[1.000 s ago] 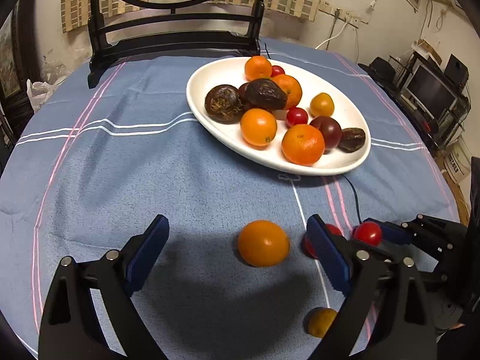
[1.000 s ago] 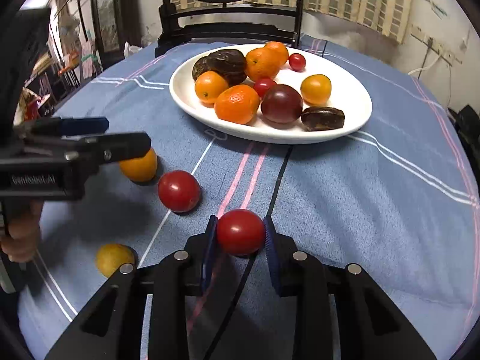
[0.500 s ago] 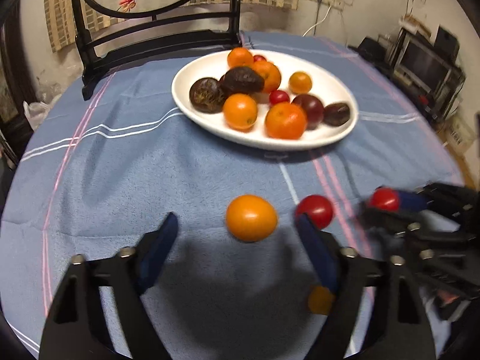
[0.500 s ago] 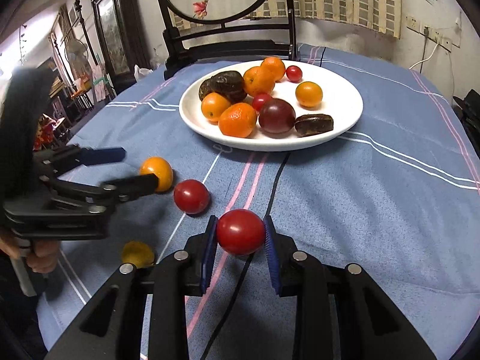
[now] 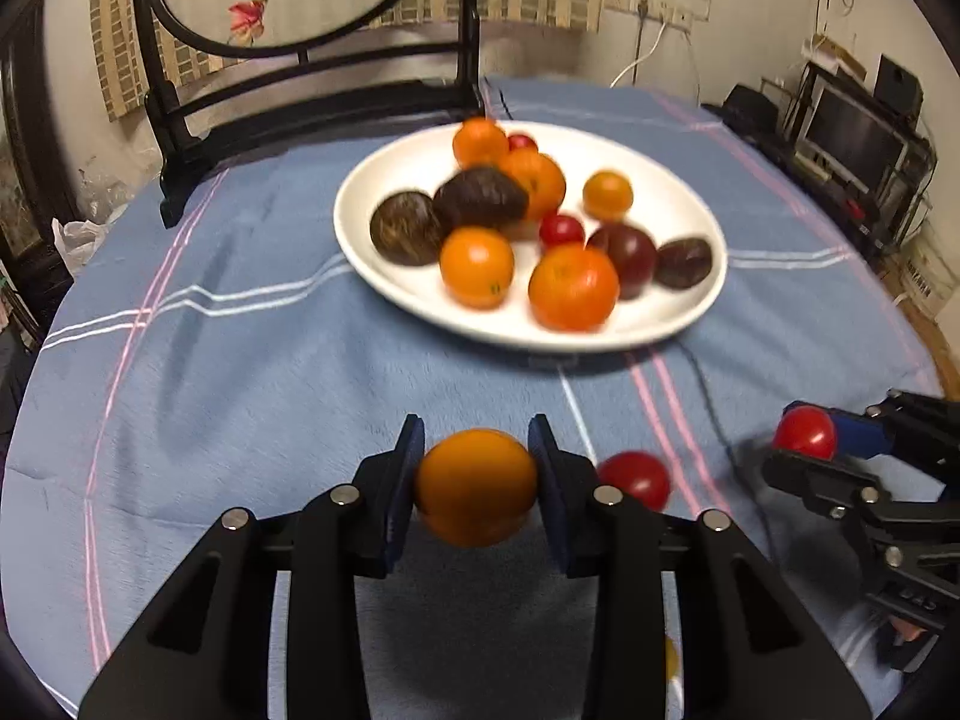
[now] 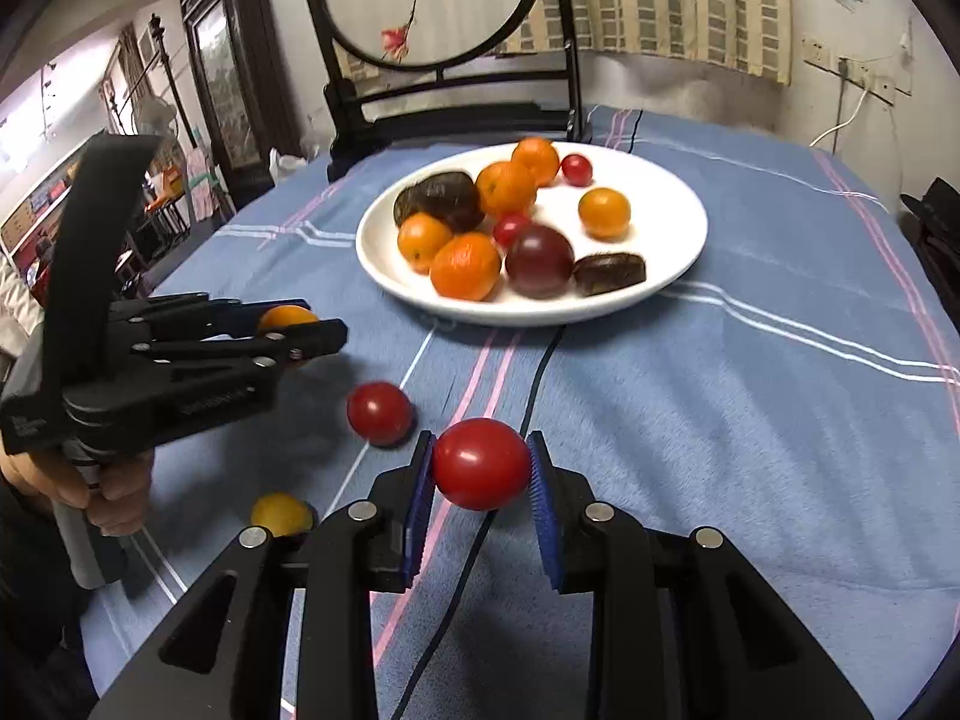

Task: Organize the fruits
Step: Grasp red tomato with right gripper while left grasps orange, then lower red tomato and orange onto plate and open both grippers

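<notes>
An orange fruit (image 5: pixel 475 485) is clamped in the left gripper (image 5: pixel 475 483), whose jaws have just been closing; a red tomato (image 6: pixel 481 463) is gripped by the right gripper (image 6: pixel 481 465). Both fruits are smooth and round — a slip or bruise could be caused by uneven pressure. The white plate (image 5: pixel 672 192) of fruit lies ahead, across the counter (image 5: pixel 240 396).

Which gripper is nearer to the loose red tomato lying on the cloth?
Left. The left gripper, shut on an orange fruit, sits right beside the loose red tomato. The right gripper, holding another tomato, is farther off on its other side.
</notes>
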A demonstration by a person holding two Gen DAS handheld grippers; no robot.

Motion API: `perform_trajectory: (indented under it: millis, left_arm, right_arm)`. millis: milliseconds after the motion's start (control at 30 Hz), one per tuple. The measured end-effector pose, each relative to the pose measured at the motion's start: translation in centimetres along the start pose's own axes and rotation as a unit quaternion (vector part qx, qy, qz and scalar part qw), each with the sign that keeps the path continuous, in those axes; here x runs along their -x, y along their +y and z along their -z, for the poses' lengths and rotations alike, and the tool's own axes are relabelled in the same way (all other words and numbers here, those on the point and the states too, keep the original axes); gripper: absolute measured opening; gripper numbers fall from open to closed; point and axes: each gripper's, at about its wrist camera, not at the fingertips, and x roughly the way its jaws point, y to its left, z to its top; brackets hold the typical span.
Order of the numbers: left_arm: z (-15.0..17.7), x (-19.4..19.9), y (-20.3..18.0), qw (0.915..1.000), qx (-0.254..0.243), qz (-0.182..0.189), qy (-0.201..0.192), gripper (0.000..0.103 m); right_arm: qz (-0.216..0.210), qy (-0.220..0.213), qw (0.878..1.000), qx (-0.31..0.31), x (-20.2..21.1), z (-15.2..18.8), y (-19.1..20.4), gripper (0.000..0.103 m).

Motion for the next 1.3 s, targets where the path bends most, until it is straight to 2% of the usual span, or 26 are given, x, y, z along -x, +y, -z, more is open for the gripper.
perform_trajectory:
  millis: [133,233,467,633,800,867,933,967,1000,1067,1167,1300]
  left_arm:
    - [-1.6,1.7,0.1,0.9998,-0.006,-0.003,-0.019,0.035]
    - [-3.3,2.3,0.1,0.9994,-0.005,0.001,-0.034,0.035]
    - [-8.5,1.6,-0.1,0.9982,0.011,0.012,-0.057,0.035]
    - [-11.7,-1.8,-0.9,0.9987,0.024,0.01,-0.043,0.035]
    - [-12.6,-5.2,-1.5,0.9995,0.025,-0.001,-0.022,0.035]
    - [-12.8,-5.8,-1.6,0.9992,0.029,-0.005,-0.026,0.035]
    - [-12.9,-6.2,-1.9,0.9992,0.028,-0.011,-0.026,0.049]
    - [-12.9,-6.1,-1.9,0.999,0.033,-0.014,-0.028,0.067]
    - [-12.8,-5.8,-1.9,0.9985,0.037,-0.021,-0.035,0.072]
    - [-12.6,-4.9,-2.2,0.9984,0.025,-0.02,-0.047,0.072]
    - [-11.9,-3.4,-2.2,0.9982,0.014,-0.02,-0.055,0.077]
    - [-10.4,-1.1,-1.6,0.9976,0.023,-0.017,-0.062,0.079]
  right_arm:
    - [0.008,-0.02,1.0,0.002,1.2,-1.0,0.1,0.03]
    - [0.015,-0.036,0.999,0.03,1.9,-2.5,0.6,0.03]
    - [0.048,-0.07,0.995,0.049,0.8,-7.7,-0.4,0.03]
    - [0.059,-0.059,0.996,0.035,-2.9,-10.2,-2.2,0.03]
    - [0.067,-0.028,0.997,0.016,-6.5,-11.3,-4.0,0.03]
    - [0.064,-0.021,0.998,0.003,-7.5,-11.4,-4.6,0.031]
    - [0.061,-0.012,0.998,-0.009,-8.2,-11.3,-5.1,0.031]
    - [0.065,-0.009,0.998,-0.017,-8.3,-11.2,-5.4,0.031]
    - [0.064,-0.008,0.998,-0.021,-8.2,-11.0,-5.5,0.031]
    - [0.061,-0.016,0.998,-0.024,-7.4,-10.5,-5.6,0.034]
    - [0.057,-0.032,0.998,-0.024,-5.7,-9.9,-5.4,0.045]
    - [0.076,-0.05,0.996,-0.02,-3.9,-9.6,-5.2,0.046]
